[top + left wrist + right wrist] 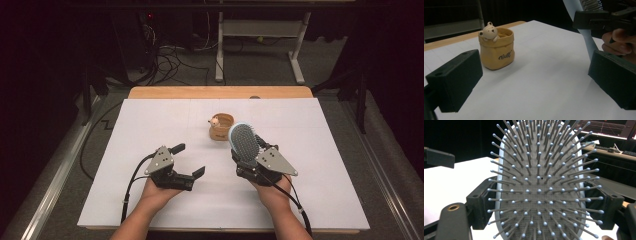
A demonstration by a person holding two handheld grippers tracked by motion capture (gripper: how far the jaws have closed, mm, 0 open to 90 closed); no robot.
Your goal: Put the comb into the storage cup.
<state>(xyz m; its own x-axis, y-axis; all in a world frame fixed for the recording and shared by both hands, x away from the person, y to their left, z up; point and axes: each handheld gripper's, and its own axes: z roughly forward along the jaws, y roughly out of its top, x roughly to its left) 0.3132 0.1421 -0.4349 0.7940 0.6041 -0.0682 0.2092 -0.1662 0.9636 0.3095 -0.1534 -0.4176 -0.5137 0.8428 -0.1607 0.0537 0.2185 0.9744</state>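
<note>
White sheet over a wooden table (pixel 150 92), dark room behind, cables and a desk frame on the floor past the far edge.

Nearest the person: left gripper (pixel 189 160) sits low over the sheet, jaws spread wide, nothing between them. Its own camera looks through the gap at bare sheet.

Right gripper (pixel 248 156) is clamped on the hairbrush (pixel 244 142). Jaws stand partly apart because the brush head fills the gap; the pads press on the two edges of the pale blue oval, as the right gripper view shows (pixel 539 185). Brush is off the table, head tilted up, bristle face toward the person. Handle is partly seen in the left gripper view (pixel 587 40), running down behind the jaw.

Handling, my read: light, rigid plastic frame, cushion pad soft, pins flex. Smooth rim could slip or pivot in a two-point edge grip, so keep it snug and avoid fast swings. Handle would be the steadier hold if regrasping. Don't squeeze across the pins.

Just beyond the brush: small tan pouch holder (pixel 221 127) with a bear figure (pixel 489 31) on its rim, upright, open top. Looks light and tippable; likely the drop target, so go in slowly, handle first.
</note>
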